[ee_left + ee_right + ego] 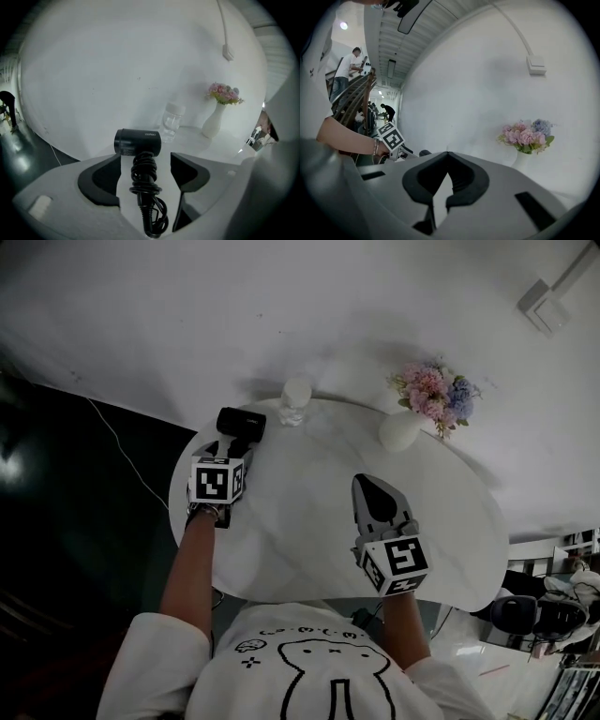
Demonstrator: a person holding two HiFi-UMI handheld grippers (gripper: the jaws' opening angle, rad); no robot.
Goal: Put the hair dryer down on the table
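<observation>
The black hair dryer [138, 141] lies on the round white table [309, 521] near its far left edge, its cord wound round the handle [146, 187]. My left gripper [144, 157] is open wide. The handle lies between its jaws with a gap on each side, and neither pad touches it. From the head view the hair dryer [241, 420] pokes out just beyond the left gripper [236, 442]. My right gripper [367, 482] hovers over the table's near middle, shut, with nothing in it; its tips [447, 153] meet.
A clear plastic bottle [295, 401] stands at the table's far edge, right of the dryer. A white vase [401, 428] with pink and blue flowers [434, 393] stands at the back right. Dark floor lies left of the table, a white wall behind.
</observation>
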